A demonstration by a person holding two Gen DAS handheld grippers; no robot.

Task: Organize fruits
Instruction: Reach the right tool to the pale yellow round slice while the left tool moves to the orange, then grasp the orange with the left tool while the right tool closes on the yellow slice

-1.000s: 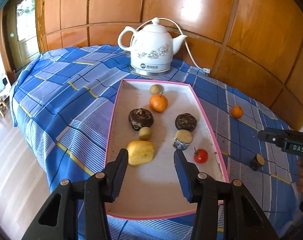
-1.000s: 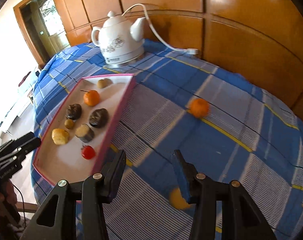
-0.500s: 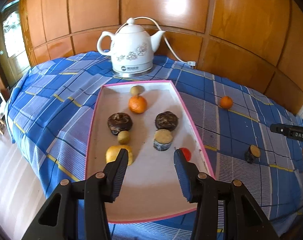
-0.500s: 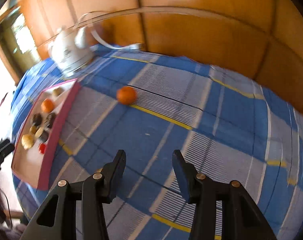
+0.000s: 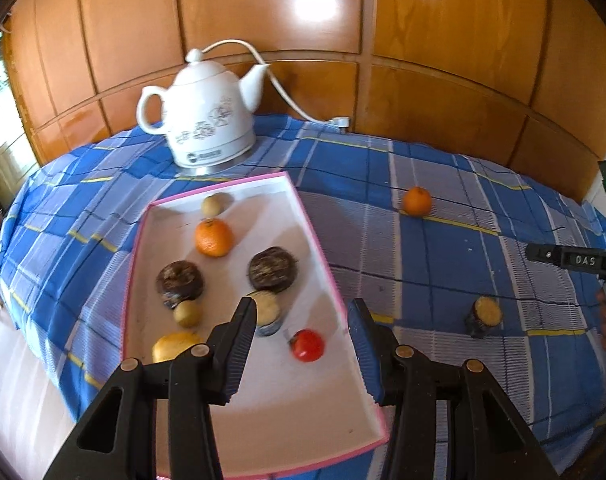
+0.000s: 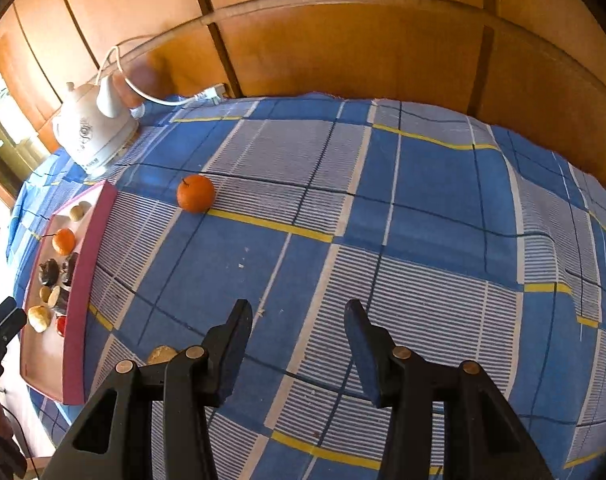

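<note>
A pink-rimmed white tray (image 5: 323, 264) holds several fruits: an orange (image 5: 213, 237), two dark round fruits (image 5: 273, 270), a red tomato (image 5: 307, 345) and yellowish ones. My left gripper (image 5: 301, 316) is open and empty above the tray's near end. A loose orange (image 5: 417, 201) and a dark cut fruit (image 5: 483, 316) lie on the cloth right of the tray. My right gripper (image 6: 295, 320) is open and empty over the cloth. The loose orange (image 6: 195, 193) lies far ahead of it to the left. The cut fruit (image 6: 161, 354) shows partly behind its left finger.
A white electric kettle (image 5: 207, 128) with a cord stands behind the tray against the wooden wall. The blue checked cloth (image 6: 423, 240) covers the round table, whose edge drops off at left. The right gripper (image 5: 571, 258) shows at the left wrist view's right edge.
The left gripper's view has swung right, so the tray sits further left. The right gripper has turned further right, away from the tray and cut fruit. Both stay open.
</note>
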